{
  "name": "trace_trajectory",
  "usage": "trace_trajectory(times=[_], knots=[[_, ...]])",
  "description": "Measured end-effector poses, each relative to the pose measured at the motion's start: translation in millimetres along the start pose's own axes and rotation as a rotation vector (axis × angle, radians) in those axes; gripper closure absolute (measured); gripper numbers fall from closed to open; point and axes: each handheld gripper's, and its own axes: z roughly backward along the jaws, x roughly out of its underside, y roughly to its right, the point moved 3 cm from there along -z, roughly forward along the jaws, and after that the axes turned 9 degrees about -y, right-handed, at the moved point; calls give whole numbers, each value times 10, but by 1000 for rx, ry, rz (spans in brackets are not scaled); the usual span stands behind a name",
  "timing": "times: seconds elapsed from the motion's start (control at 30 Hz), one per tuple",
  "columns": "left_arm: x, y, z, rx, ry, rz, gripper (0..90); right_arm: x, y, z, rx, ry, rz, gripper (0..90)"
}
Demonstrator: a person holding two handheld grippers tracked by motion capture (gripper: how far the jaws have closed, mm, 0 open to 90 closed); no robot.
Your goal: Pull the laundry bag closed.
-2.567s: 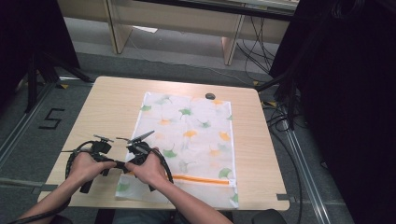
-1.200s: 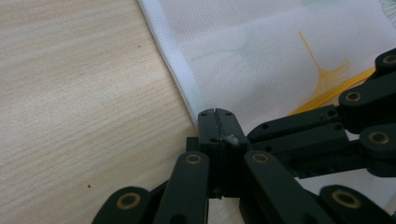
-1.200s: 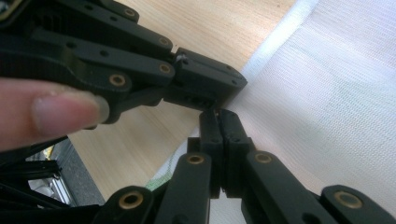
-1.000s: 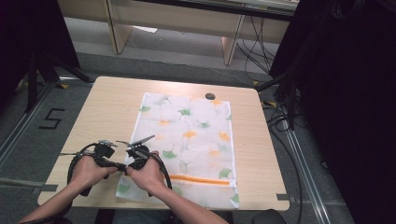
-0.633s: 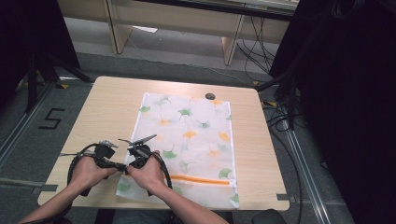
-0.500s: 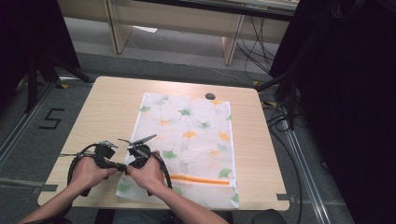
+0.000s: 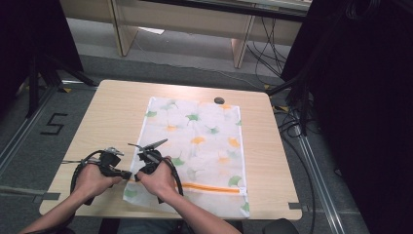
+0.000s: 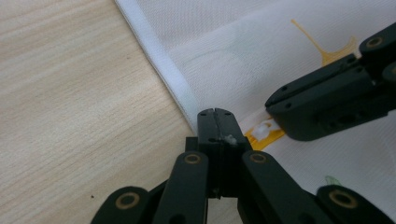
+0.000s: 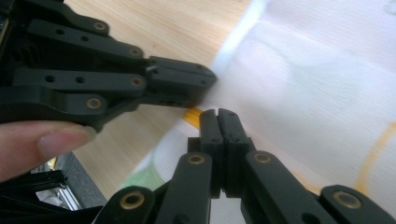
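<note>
Cloth [image 7: 199, 141] edge is pinched by left tongs [image 8: 215, 122] and right tongs [image 9: 218, 120], hands side by side.

1. Surface [image 7: 112, 112]: pale wood-grain top, rectangular, with rounded corners.
2. Floor [image 7: 44, 146]: grey, with a white numeral "5" [image 7: 53, 124] marked left of the surface and metal rails running along both sides.
3. Far side: light wooden furniture legs [image 7: 242, 46] stand on a paler floor strip.
4. Right: black drape [image 7: 360, 97]; dark cables [image 7: 292, 122] trail down beside it.
5. Left: dark stand legs [image 7: 48, 73] against a black area.
6. Lighting: even, overhead.
</note>
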Motion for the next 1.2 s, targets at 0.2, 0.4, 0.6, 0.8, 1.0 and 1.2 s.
trace_trajectory(times=[0.2,0.4,0.6,0.8,1.0,1.2], knots=[[0,-2,2,-2,-4,-5,900,29,19,-5,-10,-10,2,900],[1,-3,1,2,1,0,900,48,12,20,-1,-15,12,900],[-1,1,-2,4,5,7,900,65,21,31,29,-6,15,900],[0,0,-2,5,4,9,900,78,30,44,38,-3,24,900],[2,-14,0,12,-5,1,900,89,47,82,43,-15,24,900],[3,-10,-2,12,7,14,900,91,50,83,43,-21,23,900]])
